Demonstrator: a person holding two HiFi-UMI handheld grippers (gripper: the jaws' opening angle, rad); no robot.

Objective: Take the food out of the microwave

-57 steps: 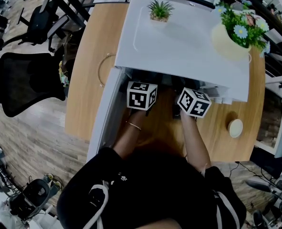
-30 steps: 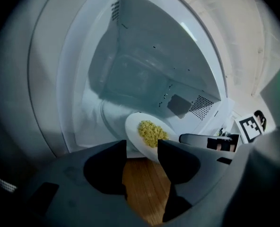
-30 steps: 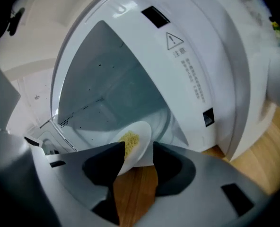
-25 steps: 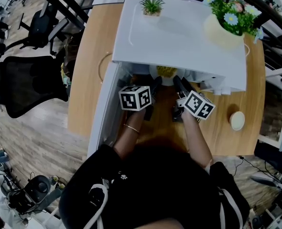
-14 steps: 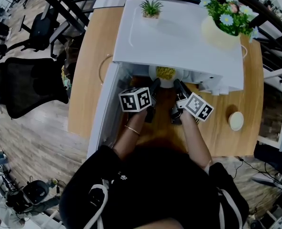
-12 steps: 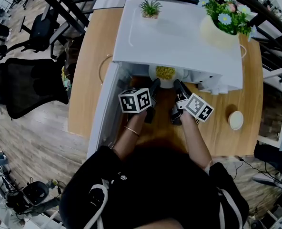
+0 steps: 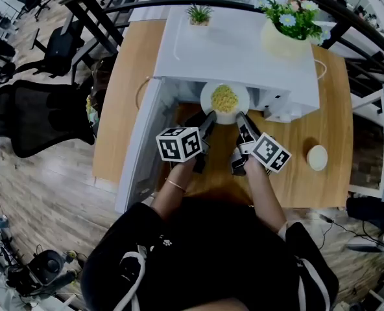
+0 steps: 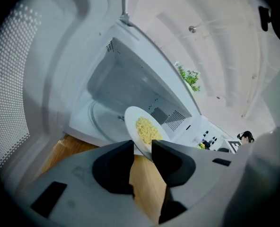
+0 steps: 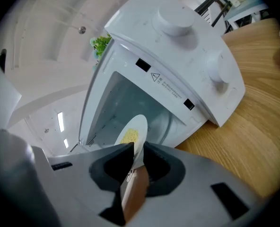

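A white plate (image 7: 213,93) of yellow noodles (image 7: 224,99) hangs just in front of the open white microwave (image 7: 237,50), over the wooden table. My left gripper (image 7: 208,119) has just been closing and is shut on the plate's (image 8: 131,118) left rim, which sits between its jaws in the left gripper view (image 8: 142,150). My right gripper (image 7: 242,119) is shut on the right rim. In the right gripper view (image 9: 138,155) the plate (image 9: 139,125) stands edge-on between the pads, with the empty microwave cavity (image 9: 130,103) behind it.
The microwave door (image 7: 137,154) hangs open on the left. A small potted plant (image 7: 199,13) and a flower pot (image 7: 288,28) stand on the microwave's top. A small white round object (image 7: 316,157) lies on the table (image 7: 124,109) at the right. A black office chair (image 7: 36,118) stands at the left.
Both grippers reached into the microwave, then drew back toward the person and rose. The plate has come out of the cavity with them and now shows fully.
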